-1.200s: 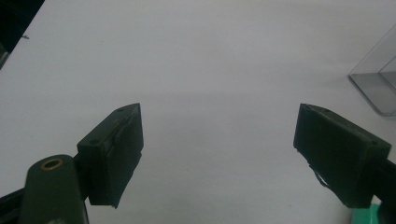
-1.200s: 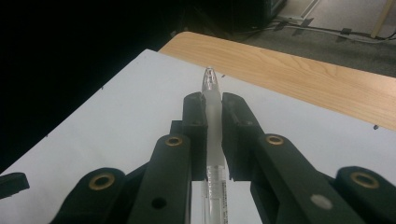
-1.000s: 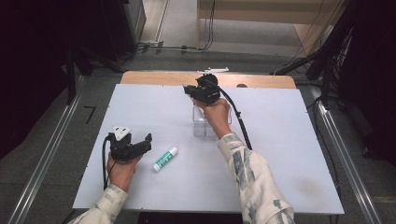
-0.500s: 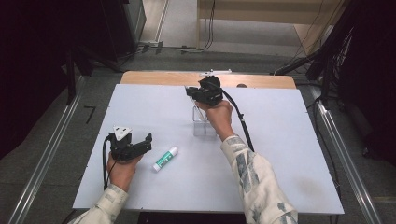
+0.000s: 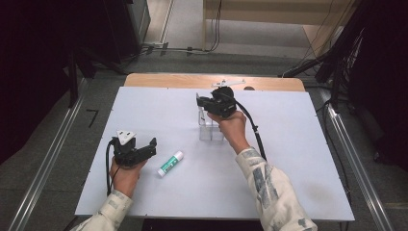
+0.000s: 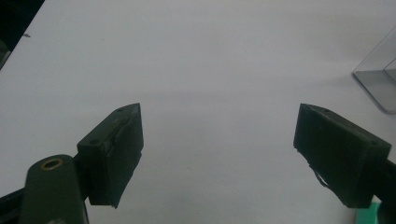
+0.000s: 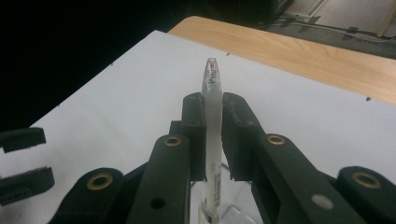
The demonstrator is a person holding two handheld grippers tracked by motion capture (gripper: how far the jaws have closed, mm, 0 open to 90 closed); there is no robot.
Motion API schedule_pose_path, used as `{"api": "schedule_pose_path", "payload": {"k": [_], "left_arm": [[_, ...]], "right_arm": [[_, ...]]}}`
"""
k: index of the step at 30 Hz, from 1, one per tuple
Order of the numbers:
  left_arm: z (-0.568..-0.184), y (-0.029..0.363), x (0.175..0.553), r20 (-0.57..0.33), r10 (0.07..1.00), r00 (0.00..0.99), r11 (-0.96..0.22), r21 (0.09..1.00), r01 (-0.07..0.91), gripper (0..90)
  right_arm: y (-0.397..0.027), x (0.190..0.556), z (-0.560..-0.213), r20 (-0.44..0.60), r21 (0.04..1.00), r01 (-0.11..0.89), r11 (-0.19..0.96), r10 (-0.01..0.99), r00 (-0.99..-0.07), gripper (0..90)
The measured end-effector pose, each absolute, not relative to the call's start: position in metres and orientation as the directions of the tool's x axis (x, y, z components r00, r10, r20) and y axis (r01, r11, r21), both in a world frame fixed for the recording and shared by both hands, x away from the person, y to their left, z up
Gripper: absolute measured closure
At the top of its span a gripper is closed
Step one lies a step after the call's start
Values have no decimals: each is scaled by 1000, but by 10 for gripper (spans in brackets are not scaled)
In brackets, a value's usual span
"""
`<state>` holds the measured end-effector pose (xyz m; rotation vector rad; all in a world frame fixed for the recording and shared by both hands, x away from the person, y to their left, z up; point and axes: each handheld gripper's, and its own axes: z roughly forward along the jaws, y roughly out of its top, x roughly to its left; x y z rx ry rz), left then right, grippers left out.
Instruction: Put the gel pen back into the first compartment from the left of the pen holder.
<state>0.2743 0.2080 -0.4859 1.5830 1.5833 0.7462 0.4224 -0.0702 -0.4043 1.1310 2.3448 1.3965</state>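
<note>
1. The right gripper (image 7: 213,135) has its two black jaws clamped on a slim, translucent white plastic pen (image 7: 211,116), which stands upright between the pads with its clear tip above them.
2. In the high view the right gripper (image 5: 211,103) sits over a clear plastic holder (image 5: 210,129) near the middle of the white table top (image 5: 288,159); the lower end of the pen (image 7: 211,205) reaches down toward that holder, but whether it is inside cannot be told.
3. The left gripper (image 6: 219,149) has its jaws spread wide with nothing between them, and only bare table is beyond them.
4. In the high view the left gripper (image 5: 144,149) rests low over the near left part of the table.
5. A white glue stick with a green label (image 5: 170,163) lies flat on the table just beside the left gripper's jaws, apart from them.
6. A strip of bare wooden table edge (image 5: 168,79) runs along the far side of the white surface.
</note>
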Motion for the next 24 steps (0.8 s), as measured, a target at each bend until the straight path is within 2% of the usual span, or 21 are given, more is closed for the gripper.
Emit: {"api": "schedule_pose_path", "payload": {"k": [16,24], "left_arm": [[-487,207,275,-102,993,59,52,833,551,159],[-487,208,274,-101,993,57,53,834,550,159]], "right_arm": [[-77,409,-414,171,800,502,328,678,-715,768],[-87,404,-414,184,810,498,310,673,-717,649]]}}
